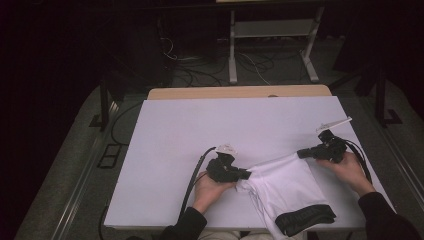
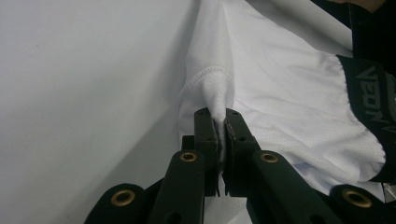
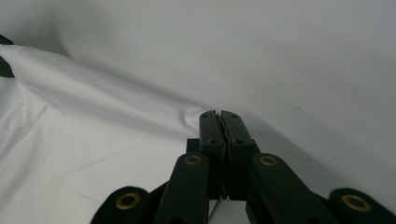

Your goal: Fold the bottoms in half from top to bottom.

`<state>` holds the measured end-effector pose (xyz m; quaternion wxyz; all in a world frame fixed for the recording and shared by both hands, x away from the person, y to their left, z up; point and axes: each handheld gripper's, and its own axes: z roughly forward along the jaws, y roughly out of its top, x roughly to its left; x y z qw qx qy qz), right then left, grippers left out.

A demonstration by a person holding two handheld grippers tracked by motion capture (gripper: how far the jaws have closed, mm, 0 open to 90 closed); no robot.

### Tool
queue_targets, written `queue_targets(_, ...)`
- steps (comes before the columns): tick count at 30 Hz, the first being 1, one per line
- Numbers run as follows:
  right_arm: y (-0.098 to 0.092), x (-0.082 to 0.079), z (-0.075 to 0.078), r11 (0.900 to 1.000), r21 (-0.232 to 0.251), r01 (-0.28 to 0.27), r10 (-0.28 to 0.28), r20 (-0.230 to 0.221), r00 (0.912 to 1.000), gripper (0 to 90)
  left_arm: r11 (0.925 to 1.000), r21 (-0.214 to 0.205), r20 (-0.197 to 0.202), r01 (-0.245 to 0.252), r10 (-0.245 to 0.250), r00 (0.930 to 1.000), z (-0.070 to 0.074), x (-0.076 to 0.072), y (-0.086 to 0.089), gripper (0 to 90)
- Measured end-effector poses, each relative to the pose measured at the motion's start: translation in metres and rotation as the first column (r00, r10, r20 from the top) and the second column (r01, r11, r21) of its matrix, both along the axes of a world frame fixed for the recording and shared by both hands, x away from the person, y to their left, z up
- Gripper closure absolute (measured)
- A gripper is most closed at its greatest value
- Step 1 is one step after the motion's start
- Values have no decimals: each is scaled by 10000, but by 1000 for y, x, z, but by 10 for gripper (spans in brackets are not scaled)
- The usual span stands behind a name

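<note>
- While the shorts lie on the desk at its near right edge, black waistband nearest the person, 2 hem corners are pinched.
- Left tongs are closed on a bunched fold of white hem, at the garment's left.
- Right tongs are closed on the far corner, seen drawn to a point at the jaws.
- Fabric is stretched between the 2 grips, so the long axis runs roughly from waistband to far hem.
- Judged next: both corners would be pulled away from the person to spread the cloth; neither hand is nearer.
</note>
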<state>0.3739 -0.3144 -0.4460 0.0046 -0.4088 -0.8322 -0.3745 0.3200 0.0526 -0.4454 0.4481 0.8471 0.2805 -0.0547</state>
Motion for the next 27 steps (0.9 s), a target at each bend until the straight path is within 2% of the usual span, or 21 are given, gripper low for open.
queue_targets(7,6,1,7,10000,22,-16,15,240,9997,874,9992,369,601,148,-170,9980,17,-5,4,847)
queue_targets(12,18,7,11,10000,32,-41,40,409,9992,875,9979,637,832,134,-187,9964,26,-7,12,847)
queue_targets(19,38,19,15,9999,107,-127,122,528,9985,876,9973,715,975,-161,91,9952,33,-5,27,847)
queue_targets(27,63,36,18,9993,-43,-376,377,556,9977,876,9949,914,1055,-437,339,9938,37,-4,44,847)
